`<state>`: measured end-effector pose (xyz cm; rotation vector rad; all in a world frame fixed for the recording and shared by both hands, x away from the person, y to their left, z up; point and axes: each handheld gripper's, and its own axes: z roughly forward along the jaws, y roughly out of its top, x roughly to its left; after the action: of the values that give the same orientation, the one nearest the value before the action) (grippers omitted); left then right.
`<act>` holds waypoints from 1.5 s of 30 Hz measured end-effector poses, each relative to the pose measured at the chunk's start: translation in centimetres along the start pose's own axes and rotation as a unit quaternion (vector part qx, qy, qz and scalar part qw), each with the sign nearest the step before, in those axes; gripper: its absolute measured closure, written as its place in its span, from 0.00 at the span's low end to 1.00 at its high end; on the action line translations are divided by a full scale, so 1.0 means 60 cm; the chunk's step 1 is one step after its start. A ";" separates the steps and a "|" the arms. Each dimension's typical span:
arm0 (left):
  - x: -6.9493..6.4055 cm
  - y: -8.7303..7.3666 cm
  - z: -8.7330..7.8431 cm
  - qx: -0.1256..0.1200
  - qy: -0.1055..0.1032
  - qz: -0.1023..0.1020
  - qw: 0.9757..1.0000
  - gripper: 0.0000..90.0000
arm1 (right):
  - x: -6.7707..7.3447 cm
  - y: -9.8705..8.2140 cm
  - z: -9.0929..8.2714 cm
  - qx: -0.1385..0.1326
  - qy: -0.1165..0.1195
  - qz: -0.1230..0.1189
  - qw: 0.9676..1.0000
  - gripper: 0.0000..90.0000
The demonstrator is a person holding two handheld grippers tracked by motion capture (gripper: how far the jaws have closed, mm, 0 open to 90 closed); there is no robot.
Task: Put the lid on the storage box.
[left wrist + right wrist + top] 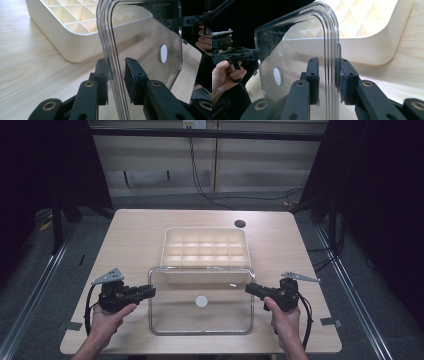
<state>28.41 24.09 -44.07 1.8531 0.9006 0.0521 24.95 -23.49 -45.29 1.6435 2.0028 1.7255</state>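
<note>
Soft overhead light brightens the pale wooden counter point(130, 245); surroundings fall dark. Faint glare streaks the clear plastic lid point(294, 57). Close tool jaws look slightly blurred.

A lab or test rig, it seems. The wooden table point(135, 235) stands on grey carpet between black curtains point(380, 195), with metal rails point(30, 285) beside it and cables point(200, 180) trailing behind.

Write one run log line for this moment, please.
left gripper: on clear lid edge | right gripper: on opposite edge | cream tray: uncovered
</note>
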 end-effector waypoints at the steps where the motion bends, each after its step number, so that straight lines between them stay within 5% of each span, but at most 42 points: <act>1: -0.002 0.003 -0.001 -0.002 0.000 0.001 1.000 0.83 | 0.000 0.001 0.000 0.000 0.000 -0.001 1.000 0.80; 16: -0.008 0.035 -0.005 -0.017 -0.006 0.009 1.000 0.85 | 0.007 0.029 -0.010 -0.019 -0.008 -0.008 1.000 0.80; 45: 0.011 0.134 -0.001 -0.044 0.009 0.019 0.999 0.85 | 0.008 0.139 0.006 -0.047 -0.011 -0.014 0.999 0.78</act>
<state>33.34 23.00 -37.78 1.7913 0.8614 0.1298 30.48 -24.34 -39.09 1.5925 1.8944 1.7543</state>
